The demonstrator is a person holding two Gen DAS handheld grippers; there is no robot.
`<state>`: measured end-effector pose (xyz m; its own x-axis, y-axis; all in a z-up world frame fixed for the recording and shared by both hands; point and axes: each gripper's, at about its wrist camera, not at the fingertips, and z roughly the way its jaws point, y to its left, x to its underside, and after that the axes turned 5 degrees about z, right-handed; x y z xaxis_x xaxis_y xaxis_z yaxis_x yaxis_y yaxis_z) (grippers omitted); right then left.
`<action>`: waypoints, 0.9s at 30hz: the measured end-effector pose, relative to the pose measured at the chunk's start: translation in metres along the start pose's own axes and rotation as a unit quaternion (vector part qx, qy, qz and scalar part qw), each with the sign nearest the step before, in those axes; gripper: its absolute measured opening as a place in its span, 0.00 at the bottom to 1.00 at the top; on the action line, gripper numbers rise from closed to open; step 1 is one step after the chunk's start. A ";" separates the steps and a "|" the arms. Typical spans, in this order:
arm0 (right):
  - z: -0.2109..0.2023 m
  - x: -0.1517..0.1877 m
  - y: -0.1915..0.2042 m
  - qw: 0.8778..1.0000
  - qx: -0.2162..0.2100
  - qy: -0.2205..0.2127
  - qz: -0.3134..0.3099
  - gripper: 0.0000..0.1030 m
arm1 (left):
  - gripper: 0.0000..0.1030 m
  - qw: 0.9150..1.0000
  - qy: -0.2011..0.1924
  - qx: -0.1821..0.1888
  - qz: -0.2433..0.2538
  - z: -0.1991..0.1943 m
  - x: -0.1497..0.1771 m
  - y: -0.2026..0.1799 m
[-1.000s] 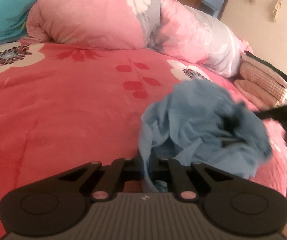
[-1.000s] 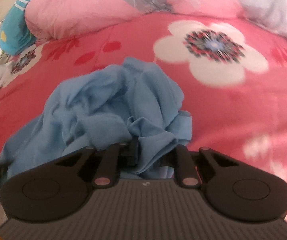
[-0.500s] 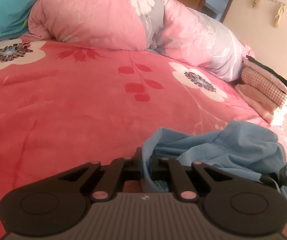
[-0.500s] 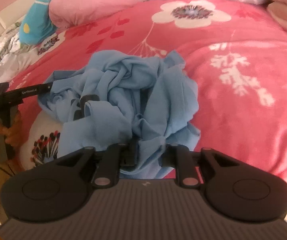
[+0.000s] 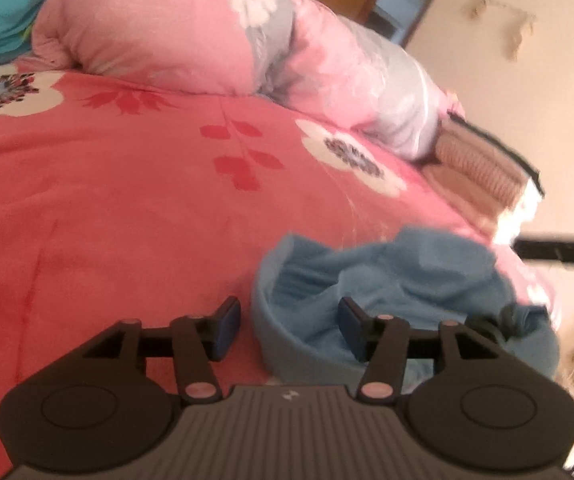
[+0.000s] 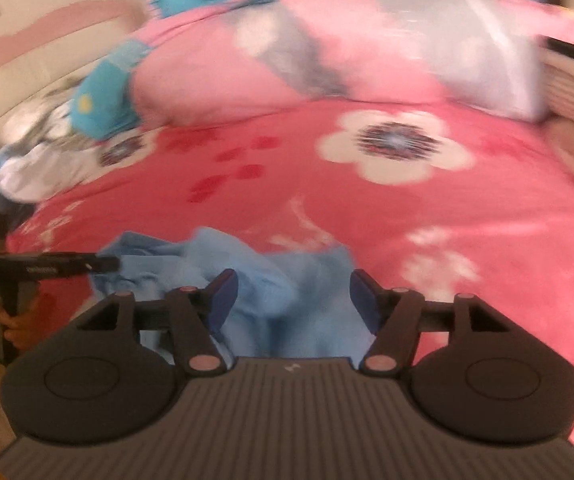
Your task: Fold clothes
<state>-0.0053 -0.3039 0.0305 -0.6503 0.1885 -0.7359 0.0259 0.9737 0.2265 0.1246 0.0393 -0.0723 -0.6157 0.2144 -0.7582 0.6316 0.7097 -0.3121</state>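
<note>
The crumpled light-blue cloth garment (image 5: 399, 300) lies in a loose heap on the pink-red floral bedspread (image 5: 107, 208), near the bed's near edge and toward its right-hand corner as the left wrist view shows it. The left gripper (image 5: 289, 328) has just been opening: its jaws stand apart, and a rolled blue hem of the garment curves up between them without either pad pressing on it, so the cloth is released. The right gripper (image 6: 293, 300) has likewise just been opening; bunched folds of the same garment (image 6: 279, 280) sit between its spread jaws, and no clamping contact is visible. In the right wrist view the left tool appears at the garment's left end, held in a hand (image 6: 15, 320); its tip is at the cloth's edge. The heap is wider than deep, its long axis running roughly from one gripper toward the other; collar, sleeves and facing direction cannot be told in the blur. Beyond the garment a broad stretch of bedspread lies flat and unoccupied up to the rolled pink-and-grey floral quilt (image 5: 207, 36). A stack of folded pink and beige knitwear (image 5: 483, 160) occupies the right edge of the bed, well apart from the heap, and a turquoise fabric item (image 6: 103, 100) lies at the far left.
</note>
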 end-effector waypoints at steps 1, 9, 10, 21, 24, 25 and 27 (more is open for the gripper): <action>0.013 -0.006 0.005 1.000 -0.016 0.005 -0.013 0.65 | 0.49 1.000 0.002 -0.005 0.008 0.001 0.002 -0.002; 0.138 -0.033 0.030 0.985 -0.055 0.129 -0.098 0.57 | 0.13 0.999 0.003 -0.033 0.012 0.007 -0.003 0.000; 0.146 -0.033 0.029 0.983 -0.058 0.142 -0.097 0.31 | 0.11 0.999 0.003 -0.037 0.011 0.008 -0.004 0.000; 0.130 -0.080 0.041 0.988 -0.066 0.013 -0.140 0.08 | 0.08 0.990 -0.063 -0.119 0.054 0.009 -0.065 -0.011; 0.135 -0.104 0.042 0.986 -0.062 -0.026 -0.153 0.08 | 0.08 0.984 -0.062 -0.146 0.081 0.026 -0.098 -0.005; 0.139 -0.113 0.042 0.985 -0.060 -0.038 -0.157 0.08 | 0.08 0.983 -0.060 -0.152 0.083 0.034 -0.111 0.001; 0.150 -0.129 0.043 0.983 -0.051 -0.060 -0.168 0.08 | 0.08 0.982 -0.056 -0.161 0.085 0.048 -0.133 0.012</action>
<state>0.1936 -0.2671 0.0390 -0.5145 -0.1216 -0.8488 -0.2555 0.9667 0.0164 0.2373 -0.0129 -0.0025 -0.4470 0.2852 -0.8479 0.5276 0.8494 0.0075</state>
